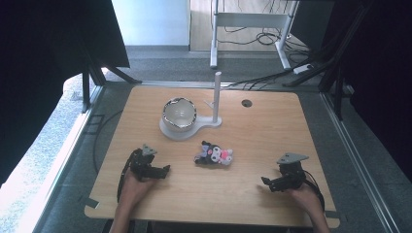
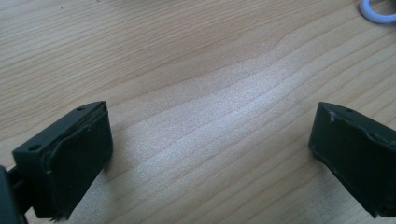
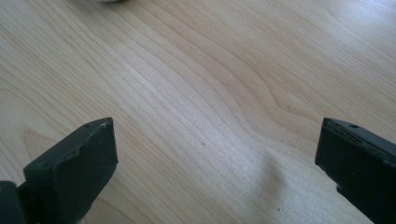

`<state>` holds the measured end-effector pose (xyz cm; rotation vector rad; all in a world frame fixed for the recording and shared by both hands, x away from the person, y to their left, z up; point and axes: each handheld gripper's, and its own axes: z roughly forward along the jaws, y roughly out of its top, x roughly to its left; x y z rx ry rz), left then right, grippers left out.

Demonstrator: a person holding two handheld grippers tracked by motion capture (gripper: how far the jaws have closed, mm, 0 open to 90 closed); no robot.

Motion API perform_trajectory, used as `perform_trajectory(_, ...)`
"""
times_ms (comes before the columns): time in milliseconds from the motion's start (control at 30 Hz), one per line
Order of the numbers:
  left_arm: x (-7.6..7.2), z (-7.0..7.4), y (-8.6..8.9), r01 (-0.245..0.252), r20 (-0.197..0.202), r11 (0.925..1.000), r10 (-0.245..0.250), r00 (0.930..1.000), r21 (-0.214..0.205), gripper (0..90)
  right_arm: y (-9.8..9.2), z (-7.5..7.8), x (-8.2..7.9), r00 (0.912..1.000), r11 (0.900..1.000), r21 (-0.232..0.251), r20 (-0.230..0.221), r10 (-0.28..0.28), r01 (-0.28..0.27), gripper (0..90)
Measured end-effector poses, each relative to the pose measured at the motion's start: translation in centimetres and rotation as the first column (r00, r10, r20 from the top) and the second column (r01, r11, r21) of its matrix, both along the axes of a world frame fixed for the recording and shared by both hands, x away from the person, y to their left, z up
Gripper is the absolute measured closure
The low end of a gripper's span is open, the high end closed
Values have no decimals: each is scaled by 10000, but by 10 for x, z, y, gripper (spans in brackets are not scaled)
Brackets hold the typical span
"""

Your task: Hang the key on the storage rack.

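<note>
Both the left gripper [image 1: 164, 169] and right gripper [image 1: 266, 183] are resting spread beside the small black-and-pink plush toy [image 1: 214, 155], probably soft, light, best pinched mid-body.

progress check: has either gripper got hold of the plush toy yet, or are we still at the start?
Still at the start. Done: nothing visible; the plush toy lies on the table, apart from the bowl on its white stand. In hand: nothing; the left gripper and right gripper are open over bare wood, either side of the toy. Left: reaching, gripping and moving the toy, probably toward the bowl.
</note>
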<state>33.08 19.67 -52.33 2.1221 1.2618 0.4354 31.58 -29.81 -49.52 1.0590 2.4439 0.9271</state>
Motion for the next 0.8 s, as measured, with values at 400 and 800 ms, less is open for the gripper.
perform_trajectory(400, 0, 0, 0, -2, 2, 10000, 2, 10000, -4, 0, 13, 10, 11, 9979, 9978, 446, -418, 505, -486, 0)
perform_trajectory(800, 0, 0, 0, 2, 1, 10000, -2, 10000, 1, 0, 30, 16, 25, 9929, 9948, -11, -621, 1018, -1021, 0)
